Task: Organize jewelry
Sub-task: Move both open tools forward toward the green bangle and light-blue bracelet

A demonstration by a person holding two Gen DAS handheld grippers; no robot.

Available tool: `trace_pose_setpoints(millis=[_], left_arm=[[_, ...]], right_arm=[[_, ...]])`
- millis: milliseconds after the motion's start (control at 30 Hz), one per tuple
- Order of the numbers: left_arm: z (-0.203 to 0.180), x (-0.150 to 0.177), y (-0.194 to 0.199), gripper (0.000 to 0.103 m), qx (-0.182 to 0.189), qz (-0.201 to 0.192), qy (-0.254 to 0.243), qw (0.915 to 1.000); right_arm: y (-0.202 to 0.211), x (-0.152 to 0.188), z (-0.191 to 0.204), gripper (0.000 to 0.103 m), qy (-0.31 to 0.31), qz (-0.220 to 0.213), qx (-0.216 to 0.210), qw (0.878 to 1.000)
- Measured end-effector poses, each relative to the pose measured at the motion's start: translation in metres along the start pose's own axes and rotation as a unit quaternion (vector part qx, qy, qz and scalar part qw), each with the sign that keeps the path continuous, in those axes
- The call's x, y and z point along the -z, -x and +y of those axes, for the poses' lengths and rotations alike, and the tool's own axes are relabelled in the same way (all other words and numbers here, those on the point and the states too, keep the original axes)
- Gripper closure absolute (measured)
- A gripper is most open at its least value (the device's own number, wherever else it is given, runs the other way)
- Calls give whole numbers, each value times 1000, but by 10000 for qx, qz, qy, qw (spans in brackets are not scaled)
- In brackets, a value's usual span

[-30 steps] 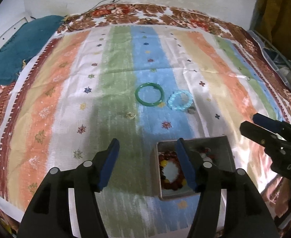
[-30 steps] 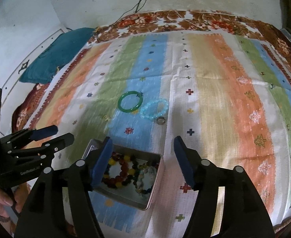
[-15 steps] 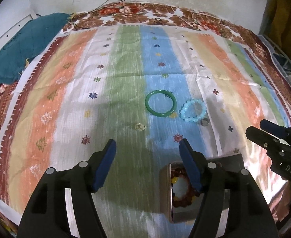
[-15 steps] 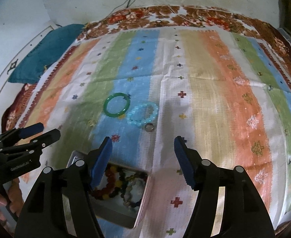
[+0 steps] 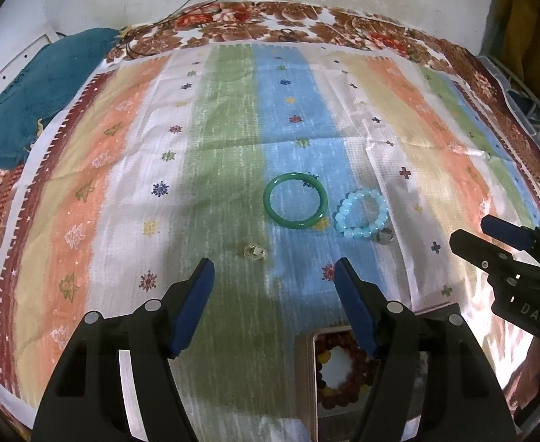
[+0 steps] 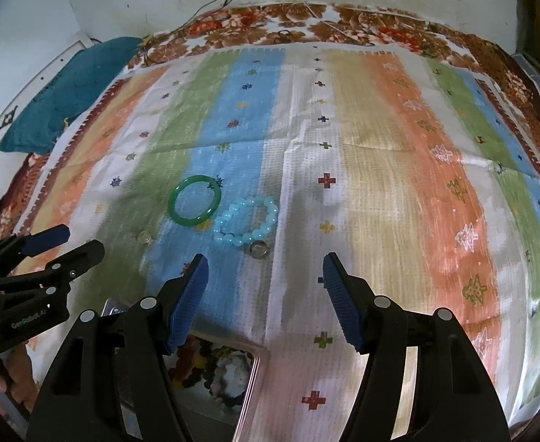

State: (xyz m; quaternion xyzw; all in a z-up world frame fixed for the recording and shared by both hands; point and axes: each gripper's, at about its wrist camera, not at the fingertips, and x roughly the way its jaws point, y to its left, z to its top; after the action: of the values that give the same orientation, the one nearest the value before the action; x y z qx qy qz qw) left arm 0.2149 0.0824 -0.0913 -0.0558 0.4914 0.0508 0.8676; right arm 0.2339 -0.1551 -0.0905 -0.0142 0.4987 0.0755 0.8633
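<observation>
Your left gripper [image 5: 272,300] and right gripper [image 6: 263,294] gape empty, the left just widened; the green bangle [image 5: 295,200] looks stiff, slick; pinch its near rim.

both wrist cams angled steeply down, side by side, sharing striped cloth [image 5: 233,169] w/ green bangle [image 6: 194,200]

A: What is everything resting on?

B: A striped cloth [image 5: 229,154] in green, blue, white, cream and orange bands, spread over a brown floral bedcover [image 5: 306,22].

A: And lying on the cloth?

B: A green bangle [image 5: 295,200] on the blue band, a pale blue bead bracelet [image 5: 362,213] just beside it, and a small ring [image 6: 258,248] touching the beads. A tiny clear piece [image 5: 254,251], perhaps another ring, lies apart on the green band. A metal tin [image 6: 247,379] of bead bracelets sits at the near edge.

A: Anything else?

B: A teal pillow [image 5: 30,99] at the far left corner.
</observation>
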Motion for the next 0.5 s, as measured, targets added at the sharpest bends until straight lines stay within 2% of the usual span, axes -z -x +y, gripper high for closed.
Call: trace_pose_setpoints(millis=[500], left_arm=[[7,-13,-27,36,-74,97,2,9999]], right_arm=[[-25,-12,-2,38,29,141,113,9998]])
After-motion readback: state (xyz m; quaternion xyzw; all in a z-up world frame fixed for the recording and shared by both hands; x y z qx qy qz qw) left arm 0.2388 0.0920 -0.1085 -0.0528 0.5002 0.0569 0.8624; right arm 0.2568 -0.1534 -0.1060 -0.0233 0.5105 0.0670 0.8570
